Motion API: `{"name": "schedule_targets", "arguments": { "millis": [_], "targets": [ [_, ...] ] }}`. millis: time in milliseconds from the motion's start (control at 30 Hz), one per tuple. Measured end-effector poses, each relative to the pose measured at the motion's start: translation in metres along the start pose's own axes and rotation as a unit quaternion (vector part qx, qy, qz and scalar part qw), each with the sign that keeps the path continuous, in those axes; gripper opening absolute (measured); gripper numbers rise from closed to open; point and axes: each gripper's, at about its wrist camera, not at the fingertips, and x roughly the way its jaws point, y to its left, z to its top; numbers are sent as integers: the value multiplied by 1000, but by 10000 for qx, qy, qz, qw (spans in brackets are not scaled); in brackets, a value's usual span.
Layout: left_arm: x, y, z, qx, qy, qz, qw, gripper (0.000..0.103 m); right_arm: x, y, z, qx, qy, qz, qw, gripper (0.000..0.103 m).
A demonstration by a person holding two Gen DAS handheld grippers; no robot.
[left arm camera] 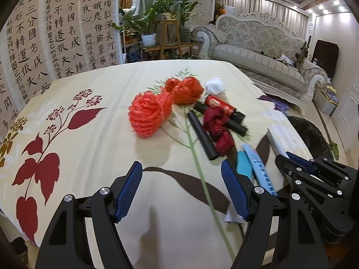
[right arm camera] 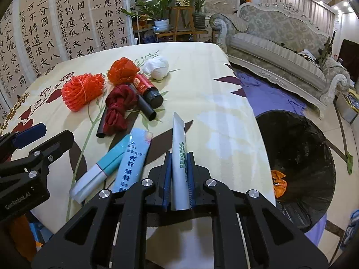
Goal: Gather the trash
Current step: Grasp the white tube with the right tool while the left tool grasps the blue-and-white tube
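Tube (right arm camera: 178, 157) pinched flat between shut right jaws; left jaws wide, empty. Lift clear of surface (right arm camera: 213, 103), swing over bin (right arm camera: 303, 148), then release.

Cloth (right arm camera: 202, 85) is cream with dark red leaves and green stems. Netting (right arm camera: 83, 90) at upper left is bright orange-red, the wad (right arm camera: 157, 67) white, the rag (right arm camera: 117, 109) deep red. Tubes (right arm camera: 131, 163) at lower centre are pale blue with teal. Bin bag (right arm camera: 298, 148) on the right is black, with an orange scrap (right arm camera: 278, 182) inside.
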Motion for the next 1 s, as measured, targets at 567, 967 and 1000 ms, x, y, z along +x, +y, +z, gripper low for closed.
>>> {"name": "schedule_targets", "arguments": {
  "millis": [567, 967, 1000],
  "targets": [
    [14, -38, -9, 522, 221, -398, 9976, 61, -5, -14, -8, 163, -51, 20, 9999, 13],
    [15, -49, -21, 958, 121, -272, 9950, 20, -8, -14, -8, 168, -68, 43, 9998, 13],
    [14, -48, -21, 937, 103, -311, 9951, 19, -8, -14, -8, 162, -72, 38, 9998, 13]
  ]
}}
